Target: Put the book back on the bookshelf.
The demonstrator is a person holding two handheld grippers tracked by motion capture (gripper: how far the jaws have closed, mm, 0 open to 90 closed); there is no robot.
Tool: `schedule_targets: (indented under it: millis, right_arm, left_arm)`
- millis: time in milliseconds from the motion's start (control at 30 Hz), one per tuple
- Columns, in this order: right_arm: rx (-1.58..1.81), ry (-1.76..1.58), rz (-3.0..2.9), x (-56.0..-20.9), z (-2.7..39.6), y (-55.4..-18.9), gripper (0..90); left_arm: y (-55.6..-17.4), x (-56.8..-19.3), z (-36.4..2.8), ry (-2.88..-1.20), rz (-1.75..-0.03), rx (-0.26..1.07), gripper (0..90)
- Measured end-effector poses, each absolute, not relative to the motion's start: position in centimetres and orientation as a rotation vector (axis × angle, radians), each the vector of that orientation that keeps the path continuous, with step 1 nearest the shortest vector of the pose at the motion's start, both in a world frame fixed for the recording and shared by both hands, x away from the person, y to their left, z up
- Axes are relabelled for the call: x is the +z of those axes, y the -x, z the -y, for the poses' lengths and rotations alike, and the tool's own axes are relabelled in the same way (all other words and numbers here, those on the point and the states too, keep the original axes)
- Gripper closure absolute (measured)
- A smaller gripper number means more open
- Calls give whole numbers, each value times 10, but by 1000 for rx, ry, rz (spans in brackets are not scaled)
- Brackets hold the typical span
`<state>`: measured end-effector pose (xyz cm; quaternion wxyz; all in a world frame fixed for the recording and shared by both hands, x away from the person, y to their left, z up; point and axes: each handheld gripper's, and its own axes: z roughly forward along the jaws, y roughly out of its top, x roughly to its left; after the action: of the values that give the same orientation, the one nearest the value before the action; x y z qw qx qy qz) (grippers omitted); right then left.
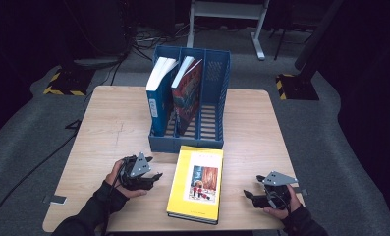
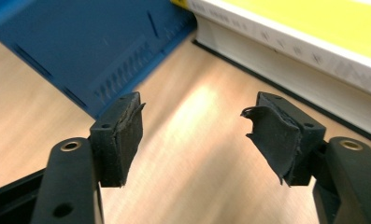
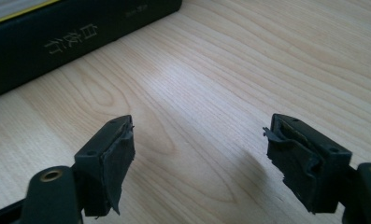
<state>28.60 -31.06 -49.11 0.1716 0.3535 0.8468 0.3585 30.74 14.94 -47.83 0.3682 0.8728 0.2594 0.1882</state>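
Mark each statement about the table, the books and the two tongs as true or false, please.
1. The yellow book lies flat on the table. True.
2. The blue rack holds three books. False: it holds two, the blue book and the red book, both standing upright.
3. The left tongs are shut on the yellow book. False: their jaws stand open with only bare table between them, beside the book.
4. The right tongs are open and hold nothing. True.
5. The rightmost compartment of the rack is empty. True.
6. The yellow book lies behind the rack. False: it lies in front of it, between the two hands.
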Motion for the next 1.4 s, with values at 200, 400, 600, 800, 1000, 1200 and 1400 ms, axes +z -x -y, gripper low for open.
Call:
schedule_targets:
  millis: [200, 400, 600, 800, 1000, 1200, 1400]
  right_arm:
    - [1060, -968, -2408, -479, 303, -281, 235]
    - [1122, -939, -2420, -467, 293, -276, 230]
    - [1128, -877, -2428, -450, 276, -271, 236]
    - [1170, -828, -2434, -437, 261, -269, 238]
    - [1205, -808, -2453, -431, 247, -268, 259]
    - [1199, -762, -2492, -430, 228, -267, 246]
    - [1165, -774, -2557, -439, 216, -272, 232]
  left_arm:
    - [-296, -488, -152, -2278, -643, 389, 279]
    - [-288, -493, -153, -2298, -626, 331, 252]
    - [-285, -496, -154, -2306, -623, 318, 250]
    - [-286, -501, -155, -2317, -615, 306, 248]
    - [-287, -505, -158, -2305, -604, 252, 243]
    - [-290, -507, -158, -2288, -641, 227, 200]
    - [-290, -507, -155, -2295, -654, 227, 170]
